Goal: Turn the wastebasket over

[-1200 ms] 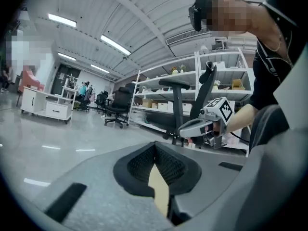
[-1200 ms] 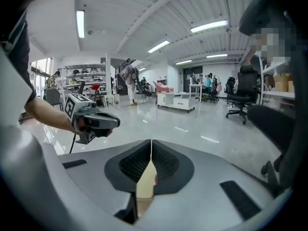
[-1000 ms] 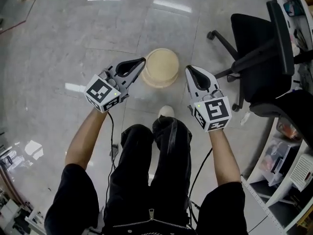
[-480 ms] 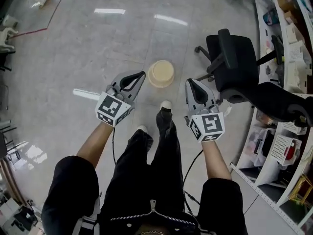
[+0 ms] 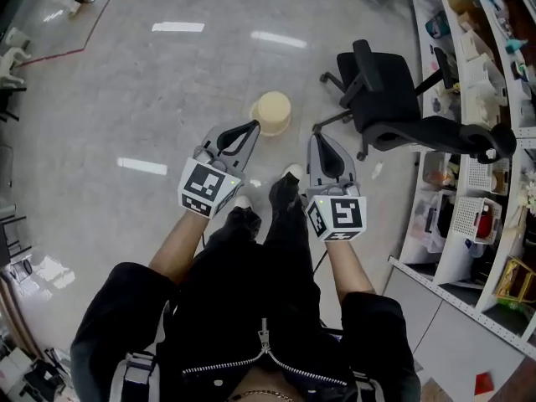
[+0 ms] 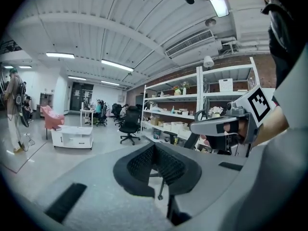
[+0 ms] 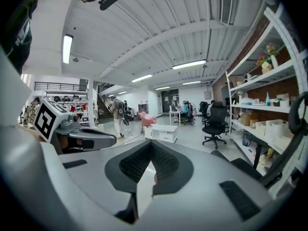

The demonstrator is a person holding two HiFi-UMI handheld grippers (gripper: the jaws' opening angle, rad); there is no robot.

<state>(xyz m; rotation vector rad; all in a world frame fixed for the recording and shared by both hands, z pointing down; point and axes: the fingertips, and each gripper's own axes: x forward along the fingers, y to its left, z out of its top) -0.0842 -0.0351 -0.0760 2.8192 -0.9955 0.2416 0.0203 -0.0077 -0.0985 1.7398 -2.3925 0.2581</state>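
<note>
Wastebasket [image 5: 273, 112] — beige, round; prob. light, stiff, smooth-walled; best taken at rim. L gripper [image 5: 249, 127], R gripper [image 5: 316, 139] — jaws together, nothing held.

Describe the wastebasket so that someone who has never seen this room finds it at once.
Start at the black office chair beside the shelving on the right of the head view. Just left of its wheeled base, alone on the glossy grey floor, stands the wastebasket. It is the only round, pale beige thing on that floor.
</note>
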